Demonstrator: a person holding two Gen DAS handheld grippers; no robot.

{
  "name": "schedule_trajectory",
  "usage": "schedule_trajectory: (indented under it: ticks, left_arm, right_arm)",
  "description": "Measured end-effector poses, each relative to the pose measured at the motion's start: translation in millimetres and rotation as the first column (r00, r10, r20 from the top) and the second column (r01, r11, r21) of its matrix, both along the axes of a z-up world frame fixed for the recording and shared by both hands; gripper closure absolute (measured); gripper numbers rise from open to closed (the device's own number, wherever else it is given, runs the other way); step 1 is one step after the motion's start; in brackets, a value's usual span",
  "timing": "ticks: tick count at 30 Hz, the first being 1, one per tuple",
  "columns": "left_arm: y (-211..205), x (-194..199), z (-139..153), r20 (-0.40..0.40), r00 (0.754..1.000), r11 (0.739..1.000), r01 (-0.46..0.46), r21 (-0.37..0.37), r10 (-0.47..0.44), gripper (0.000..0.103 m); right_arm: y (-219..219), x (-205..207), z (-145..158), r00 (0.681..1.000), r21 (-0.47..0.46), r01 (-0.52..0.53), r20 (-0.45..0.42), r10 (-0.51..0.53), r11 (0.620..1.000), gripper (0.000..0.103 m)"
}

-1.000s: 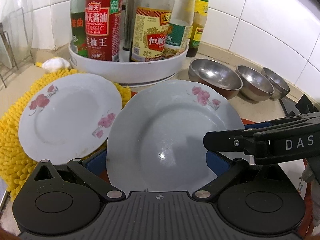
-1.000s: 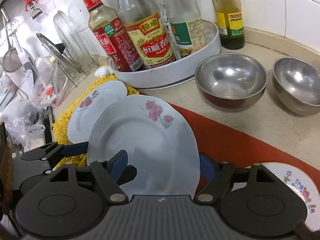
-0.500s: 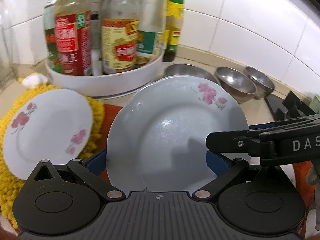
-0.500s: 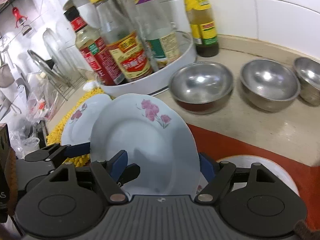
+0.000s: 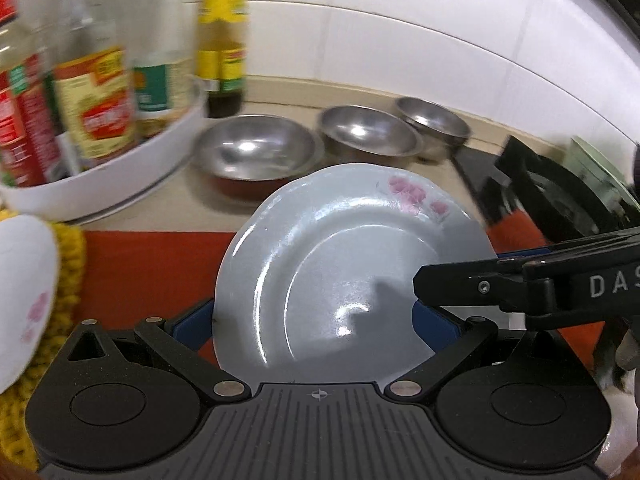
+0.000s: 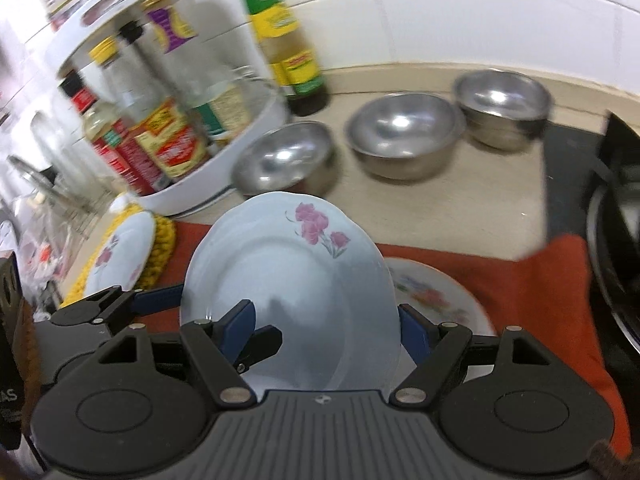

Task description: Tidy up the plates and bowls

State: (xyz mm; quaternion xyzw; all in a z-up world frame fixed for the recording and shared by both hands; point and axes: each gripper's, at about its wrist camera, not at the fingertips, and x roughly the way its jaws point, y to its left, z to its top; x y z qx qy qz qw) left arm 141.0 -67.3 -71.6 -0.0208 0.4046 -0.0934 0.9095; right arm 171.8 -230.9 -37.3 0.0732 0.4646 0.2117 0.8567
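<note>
A pale plate with pink flowers [image 5: 340, 264] [image 6: 288, 280] is held tilted above the red cloth [image 5: 152, 268]. My left gripper [image 5: 316, 312] is shut on its lower part, one blue finger at each side. My right gripper [image 6: 326, 320] is shut on the same plate; its black arm [image 5: 540, 288] reaches in from the right. A second pink-flowered plate [image 6: 120, 256] [image 5: 24, 300] lies on the yellow mat [image 6: 164, 232]. A third plate with small flowers [image 6: 436, 300] lies on the cloth just behind the held plate. Three steel bowls [image 6: 284, 160] [image 6: 404, 136] [image 6: 504, 100] stand in a row by the wall.
A white turntable rack of sauce bottles [image 5: 100, 184] [image 6: 224, 184] stands at the back left, with a lone bottle [image 6: 288, 40] beside it. A black stove with a pan [image 6: 616, 240] borders the cloth on the right. A dish rack [image 6: 48, 184] is at the far left.
Both grippers have carried the plate to the right, away from the yellow mat and over the red cloth. The small-flowered plate now shows close behind it.
</note>
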Motion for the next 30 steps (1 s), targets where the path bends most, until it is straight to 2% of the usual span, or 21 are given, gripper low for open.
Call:
schedule_trajectory:
  ticks: [7, 12, 17, 23, 30]
  left_arm:
    - [-32.8, 8.4, -11.7, -0.030, 0.996, 0.996, 0.088, -0.004, -0.089, 0.001]
    - [-42.6, 11.4, -20.3, -0.061, 0.992, 0.994, 0.111, -0.013, -0.112, 0.004]
    - [-45.8, 7.1, -14.1, -0.013, 0.991, 0.991, 0.135, 0.015, -0.135, 0.003]
    - [-36.0, 6.1, -8.8, 0.006, 0.996, 0.996, 0.089, 0.029, -0.089, 0.001]
    - [-25.1, 7.0, -19.3, -0.045, 0.998, 0.999, 0.042, 0.034, -0.041, 0.000]
  right_arm:
    - [-33.8, -0.2, -14.9, 0.993, -0.015, 0.108, -0.037, -0.108, 0.994, 0.030]
    - [-42.9, -1.8, -21.6, 0.991, -0.046, 0.127, -0.038, -0.129, 0.991, 0.030]
    - [-50.0, -1.3, -21.2, 0.990, -0.038, 0.132, -0.033, -0.134, 0.990, 0.030]
    - [-49.8, -8.2, -15.3, 0.994, -0.094, 0.106, 0.028, -0.104, 0.990, 0.029]
    - [-55.7, -8.7, -22.4, 0.994, -0.105, 0.107, 0.011, -0.106, 0.989, 0.028]
